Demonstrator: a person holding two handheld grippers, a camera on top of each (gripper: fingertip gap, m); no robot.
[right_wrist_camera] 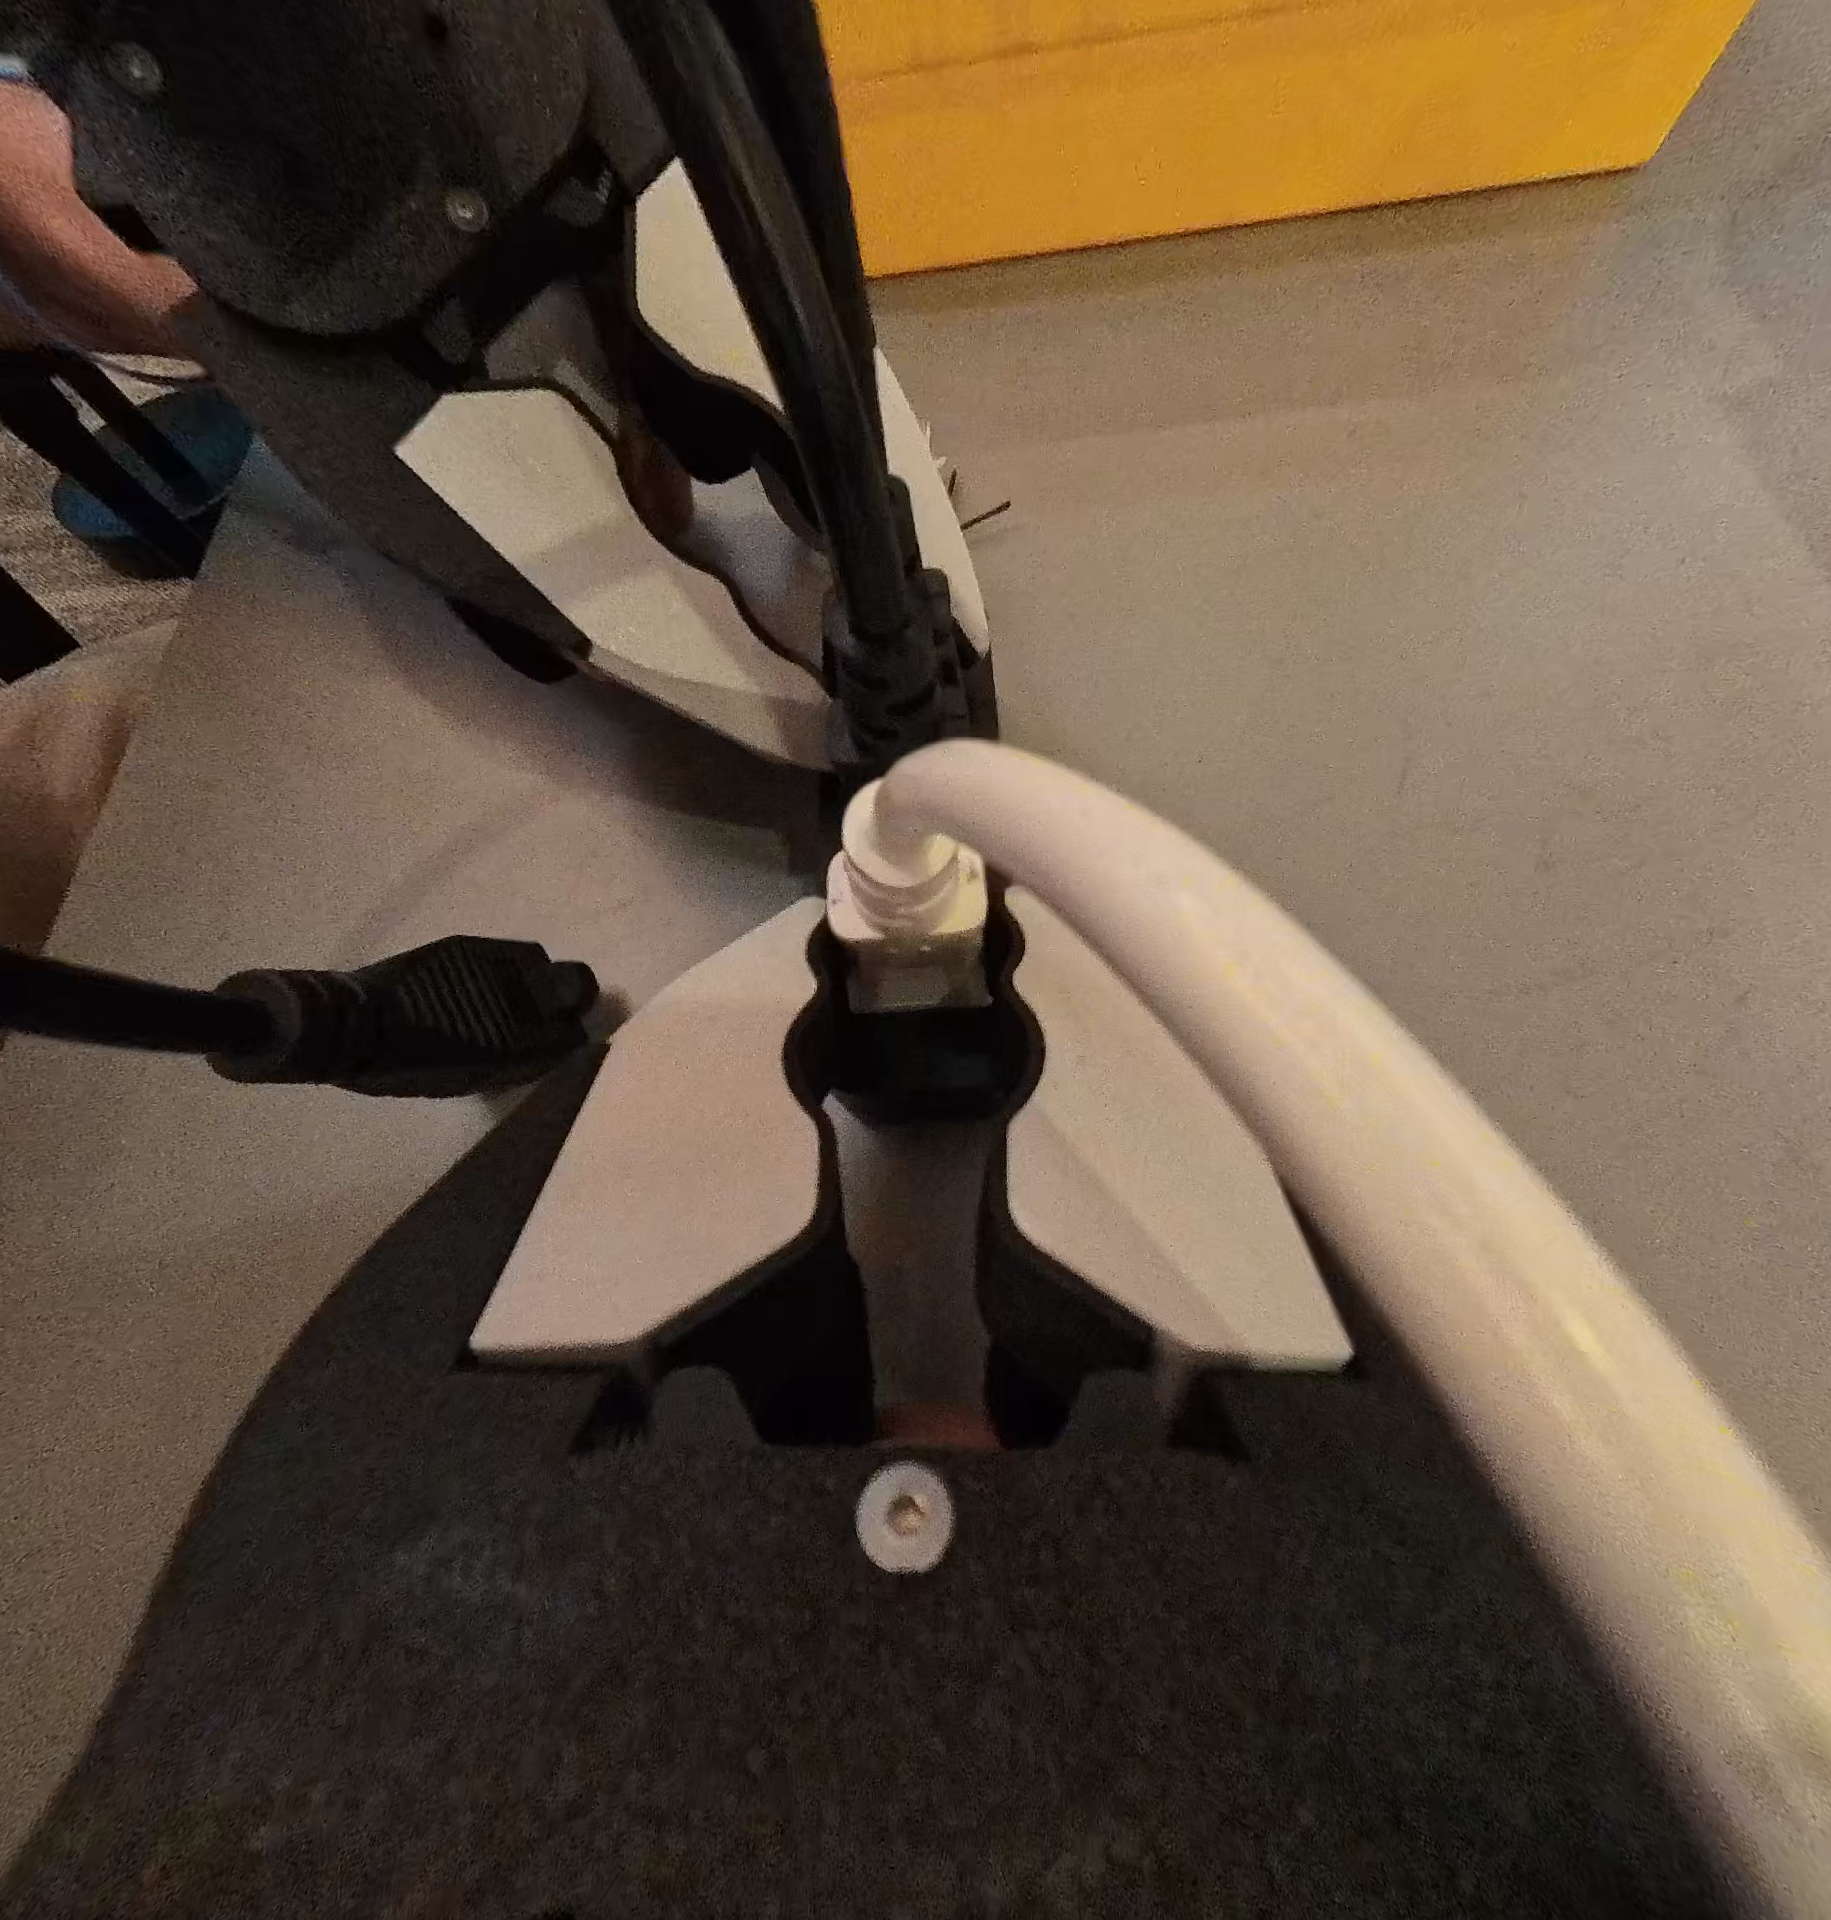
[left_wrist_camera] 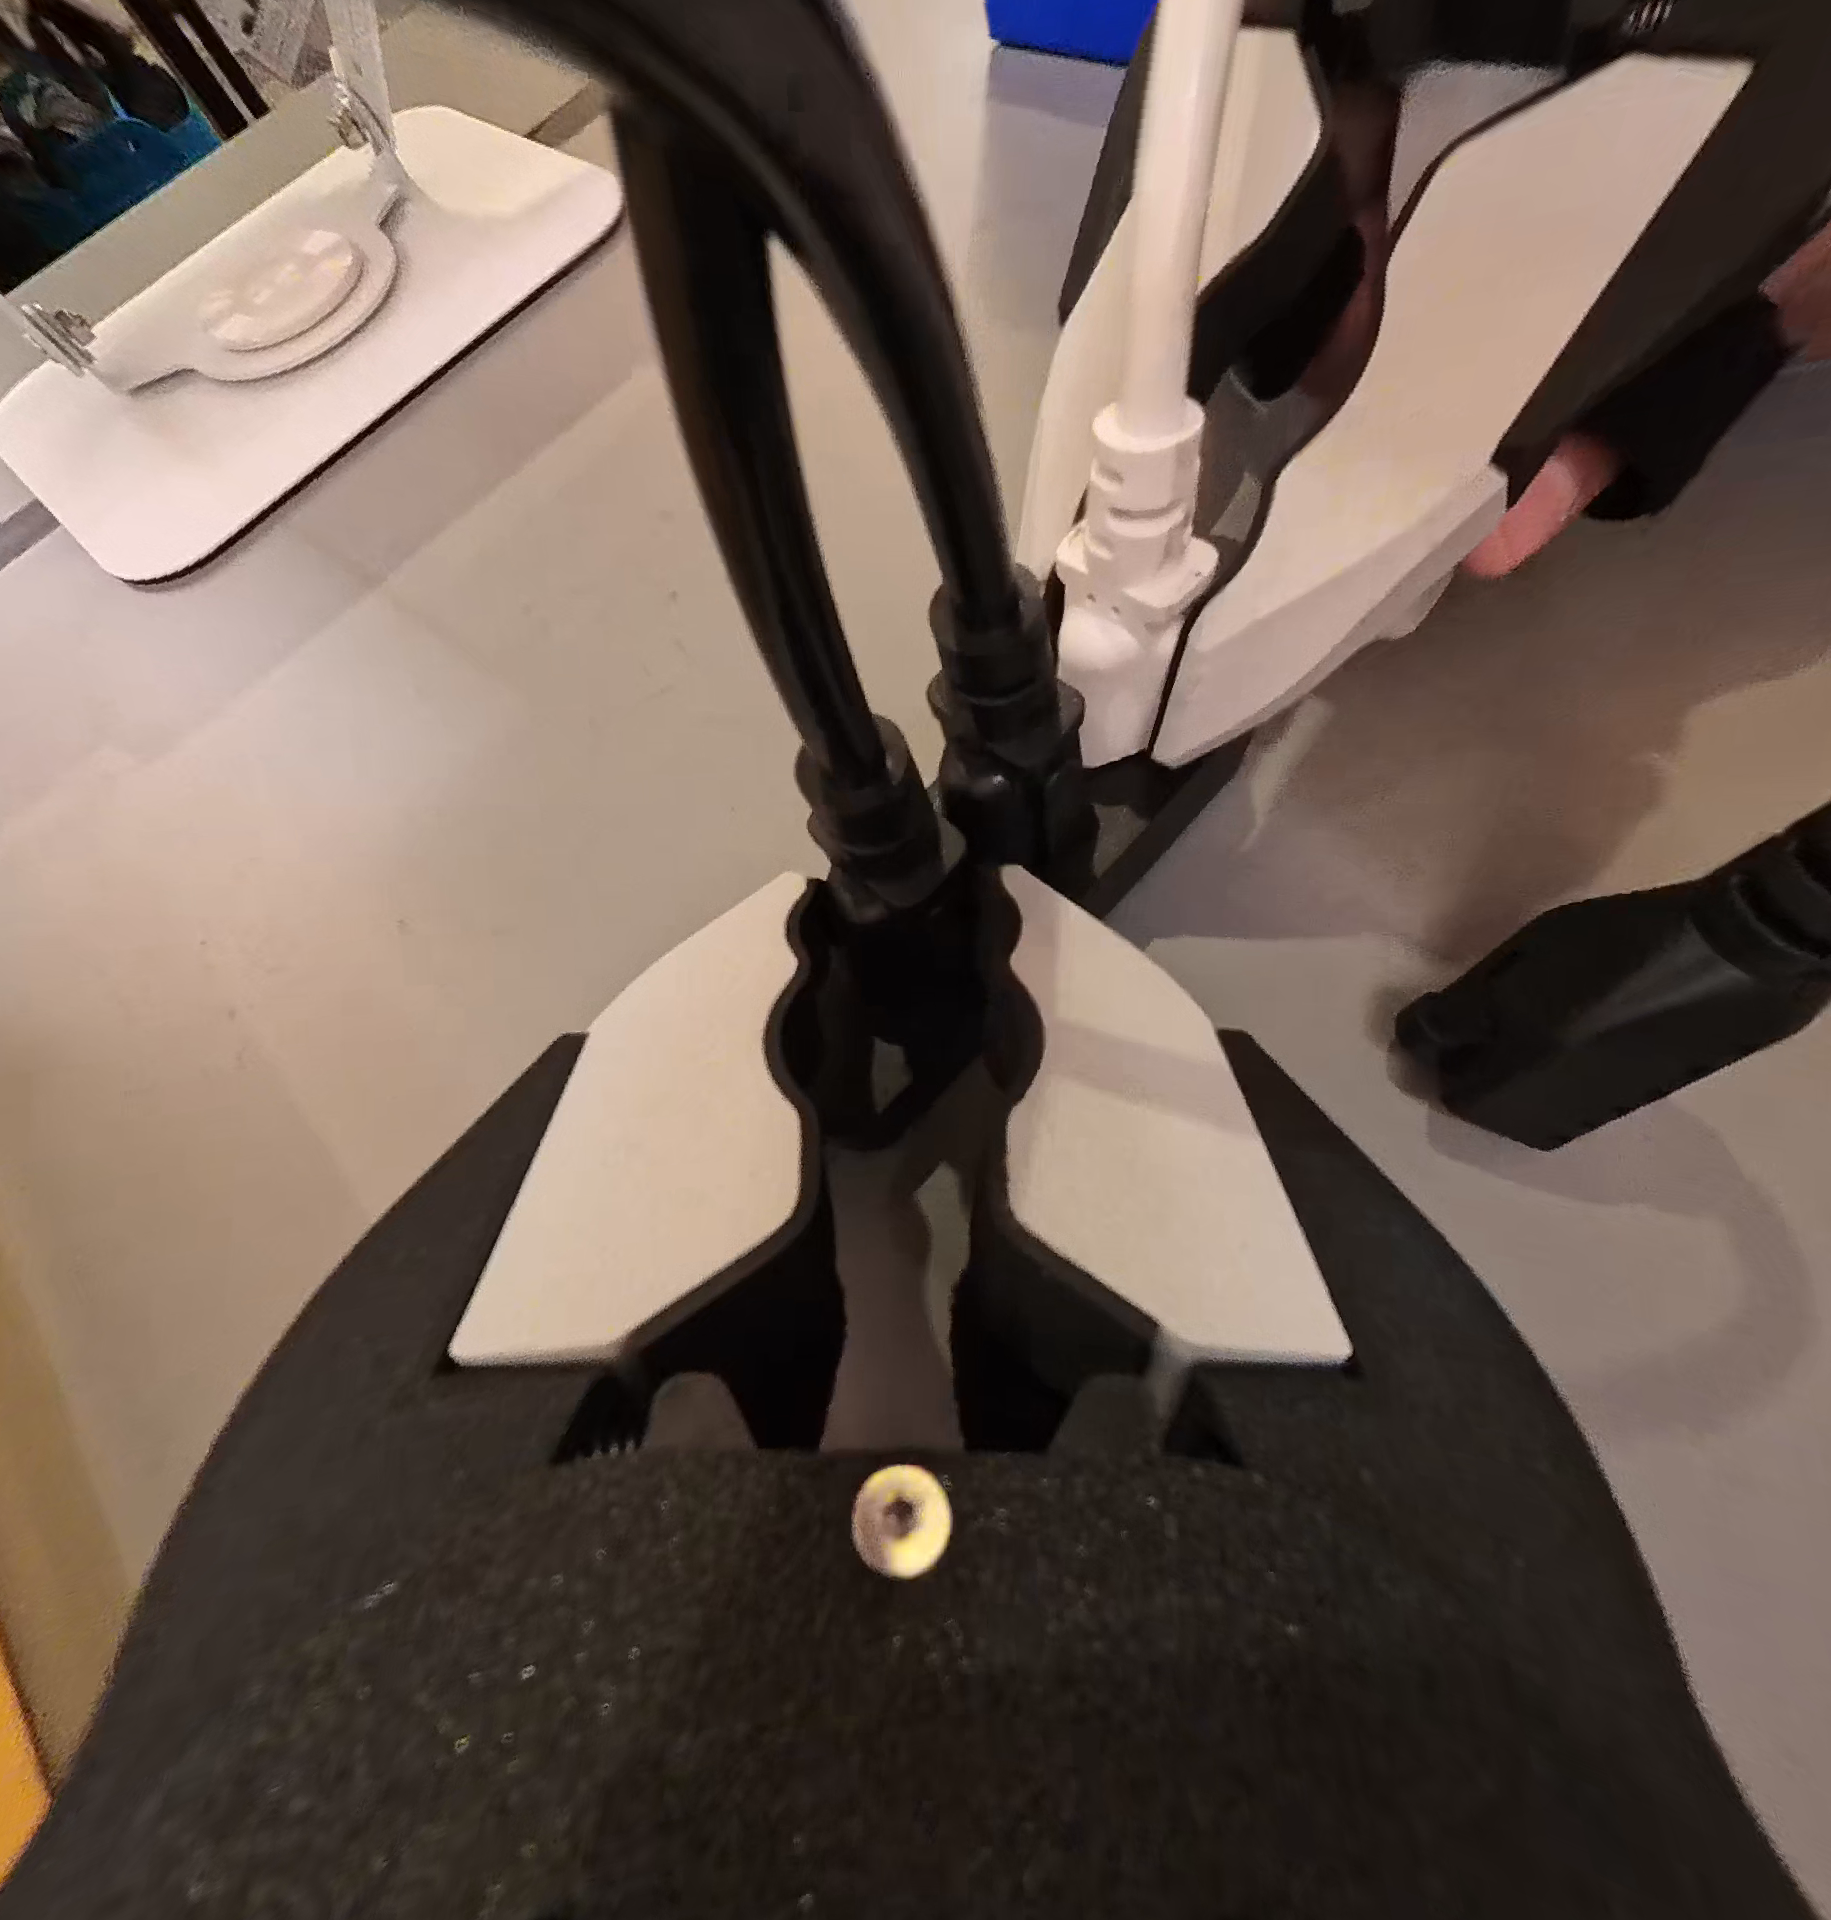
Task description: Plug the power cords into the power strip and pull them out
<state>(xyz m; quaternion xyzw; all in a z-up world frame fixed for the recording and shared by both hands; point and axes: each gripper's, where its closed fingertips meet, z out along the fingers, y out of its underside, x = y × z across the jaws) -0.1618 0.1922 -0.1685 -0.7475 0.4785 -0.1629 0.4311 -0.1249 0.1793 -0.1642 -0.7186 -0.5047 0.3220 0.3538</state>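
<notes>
Grey and smooth, the tabletop (right_wrist_camera: 1410, 623) carries everything, with a yellow box (right_wrist_camera: 1254, 114) at one edge and a white stand base (left_wrist_camera: 298, 343) on the far side.

Left gripper (left_wrist_camera: 906, 966) is clamped on a black plug (left_wrist_camera: 890, 935), its white fingers (left_wrist_camera: 682, 1143) pressed against the plug body, the black cord (left_wrist_camera: 724, 416) arching up and away. Just beyond it stands a second black plug (left_wrist_camera: 1004, 769), touching the first near the strain relief, with its own cord rising beside the other.

Right gripper (right_wrist_camera: 916, 997) is closed around a white plug (right_wrist_camera: 906, 935); the thick white cord (right_wrist_camera: 1306, 1091) loops back over the right finger. In the left wrist view the same white plug (left_wrist_camera: 1129, 582) sits upright at the tip of that gripper (left_wrist_camera: 1139, 665), next to the two black plugs, all three in a row. What they stand in is hidden behind fingers and plugs, though a dark edge (left_wrist_camera: 1160, 842) shows low beneath them; I cannot tell whether any plug is seated.

One more black plug (right_wrist_camera: 443, 1013) lies loose on its side on the table, apart from the others.

I see no readable writing or brand mark anywhere.
</notes>
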